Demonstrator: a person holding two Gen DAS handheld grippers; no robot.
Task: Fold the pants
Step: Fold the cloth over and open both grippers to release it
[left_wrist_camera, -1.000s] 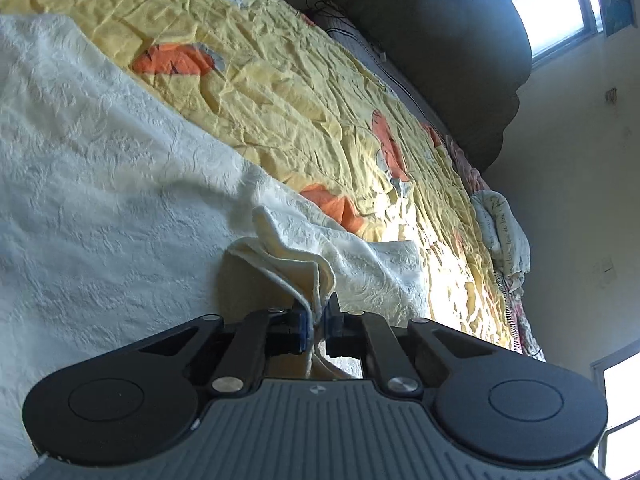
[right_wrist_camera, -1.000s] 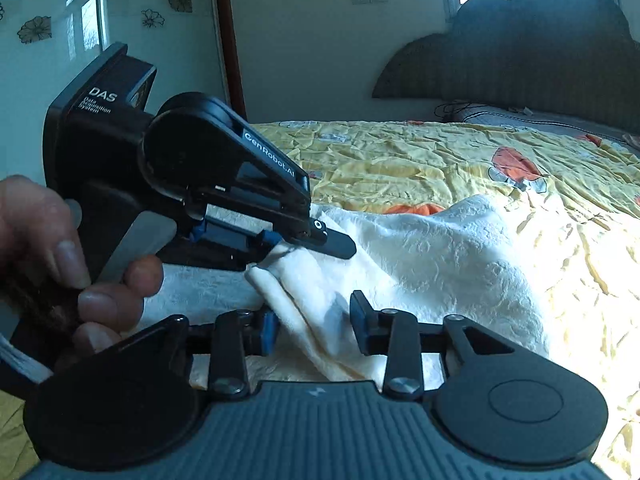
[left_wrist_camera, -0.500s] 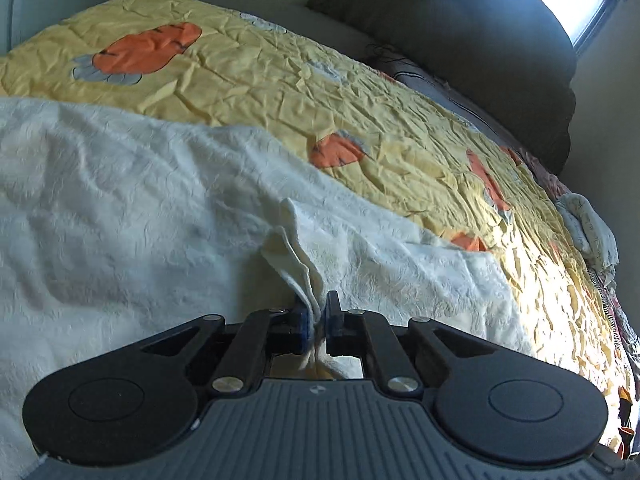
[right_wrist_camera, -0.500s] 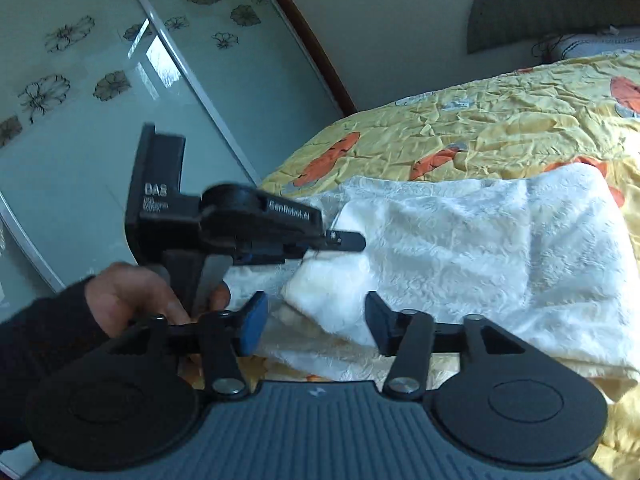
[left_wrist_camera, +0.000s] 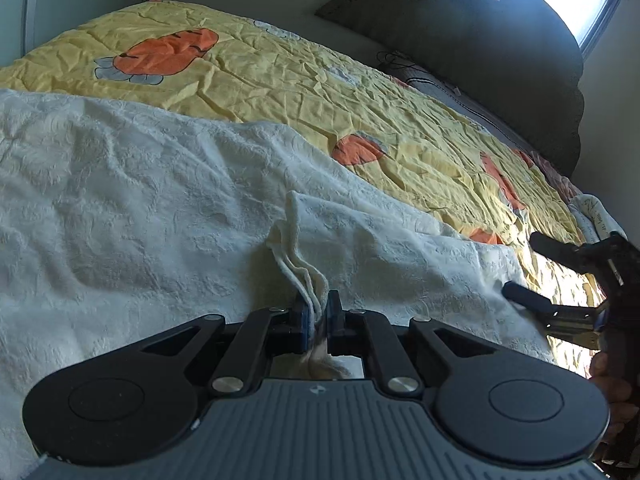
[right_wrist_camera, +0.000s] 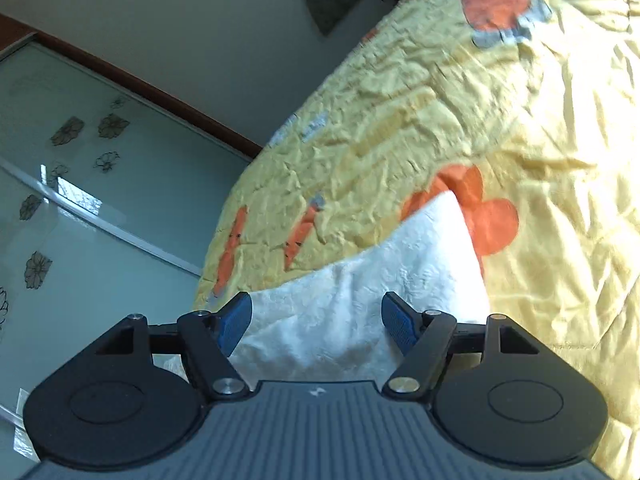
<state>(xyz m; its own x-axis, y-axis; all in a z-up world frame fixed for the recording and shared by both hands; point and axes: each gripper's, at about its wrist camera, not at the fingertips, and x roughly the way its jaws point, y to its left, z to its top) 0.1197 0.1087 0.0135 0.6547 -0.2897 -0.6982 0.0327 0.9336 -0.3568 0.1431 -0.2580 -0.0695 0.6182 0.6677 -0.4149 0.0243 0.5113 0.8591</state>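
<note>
The cream-white textured pants (left_wrist_camera: pixel 140 208) lie spread on the yellow bedspread. My left gripper (left_wrist_camera: pixel 318 314) is shut on a bunched fold of the pants' edge, which rises from the jaws. My right gripper (right_wrist_camera: pixel 316 320) is open, its blue pads (right_wrist_camera: pixel 398 322) wide apart, with a corner of the pants (right_wrist_camera: pixel 384 276) between and beyond them, not gripped. The right gripper also shows in the left wrist view (left_wrist_camera: pixel 532 268), open at the pants' right edge.
The yellow bedspread (left_wrist_camera: pixel 280 76) with orange prints covers the bed. A dark headboard (left_wrist_camera: pixel 480 40) stands behind under a window. A bundle of cloth (left_wrist_camera: pixel 596 216) lies at the far right. Glass wardrobe doors (right_wrist_camera: pixel 80 200) with flower marks stand left of the bed.
My right gripper has moved away from the left one to the pants' far edge and opened wider. My left gripper stays shut on the fold and has tilted its view.
</note>
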